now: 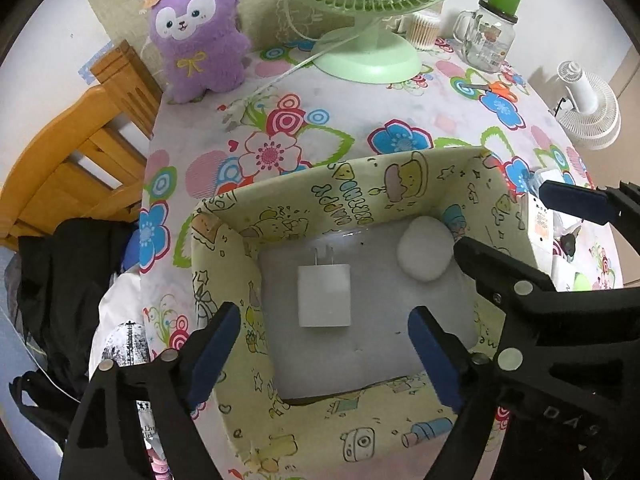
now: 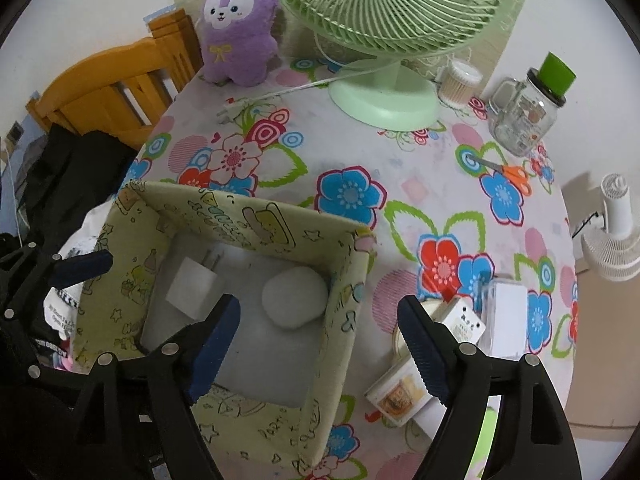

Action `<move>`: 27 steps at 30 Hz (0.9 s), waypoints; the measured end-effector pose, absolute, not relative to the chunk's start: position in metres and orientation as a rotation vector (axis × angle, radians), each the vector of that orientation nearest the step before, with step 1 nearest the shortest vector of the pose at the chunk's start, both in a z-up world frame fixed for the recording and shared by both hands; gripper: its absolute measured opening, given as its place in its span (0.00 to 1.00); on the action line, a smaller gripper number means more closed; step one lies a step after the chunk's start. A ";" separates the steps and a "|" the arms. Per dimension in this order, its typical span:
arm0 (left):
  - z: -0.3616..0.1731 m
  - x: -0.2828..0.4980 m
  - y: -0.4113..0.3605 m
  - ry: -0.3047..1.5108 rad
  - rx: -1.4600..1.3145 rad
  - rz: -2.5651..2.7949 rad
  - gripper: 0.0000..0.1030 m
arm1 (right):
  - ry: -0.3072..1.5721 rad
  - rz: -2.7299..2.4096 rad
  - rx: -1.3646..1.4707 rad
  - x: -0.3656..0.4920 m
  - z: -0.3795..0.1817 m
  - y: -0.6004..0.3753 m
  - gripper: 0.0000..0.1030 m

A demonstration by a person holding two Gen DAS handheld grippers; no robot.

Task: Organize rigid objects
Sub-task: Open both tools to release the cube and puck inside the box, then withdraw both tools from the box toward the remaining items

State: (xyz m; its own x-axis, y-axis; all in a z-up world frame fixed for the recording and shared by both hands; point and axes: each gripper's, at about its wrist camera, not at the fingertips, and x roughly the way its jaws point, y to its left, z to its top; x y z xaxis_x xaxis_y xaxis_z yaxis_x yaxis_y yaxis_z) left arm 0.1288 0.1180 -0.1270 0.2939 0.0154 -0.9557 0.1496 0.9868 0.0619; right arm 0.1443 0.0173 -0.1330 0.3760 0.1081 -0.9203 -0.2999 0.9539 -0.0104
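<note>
A yellow cartoon-print storage box stands on the floral table. Inside lie a white plug charger and a white oval case. My left gripper is open and empty, hovering over the box's near side. My right gripper is open and empty, straddling the box's right wall; it also shows in the left wrist view. Right of the box lie small white boxes, a printed carton and a small white box with dots.
A green desk fan, its cord and plug, a purple plush, a cotton-swab tub, a glass jar mug with green lid and orange scissors stand at the table's back. A wooden chair and dark clothes are left.
</note>
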 end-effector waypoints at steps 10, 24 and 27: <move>-0.110 0.111 0.098 1.237 0.157 -0.085 0.90 | 1.126 0.263 -0.168 0.123 -0.117 -0.007 0.81; -0.086 0.088 0.070 1.192 0.174 -0.088 0.92 | 1.086 0.256 -0.130 0.094 -0.091 -0.038 0.86; -0.080 0.083 0.065 1.184 0.173 -0.086 0.94 | 1.070 0.259 -0.126 0.089 -0.084 -0.043 0.87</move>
State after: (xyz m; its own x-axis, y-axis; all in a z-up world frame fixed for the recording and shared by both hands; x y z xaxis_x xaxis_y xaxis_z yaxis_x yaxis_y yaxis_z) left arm 0.0834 0.0647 -0.0799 0.3757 0.0240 -0.9264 0.1573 0.9835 0.0892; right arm 0.0887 -0.0435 -0.0842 0.4535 0.1482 -0.8788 -0.2702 0.9625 0.0229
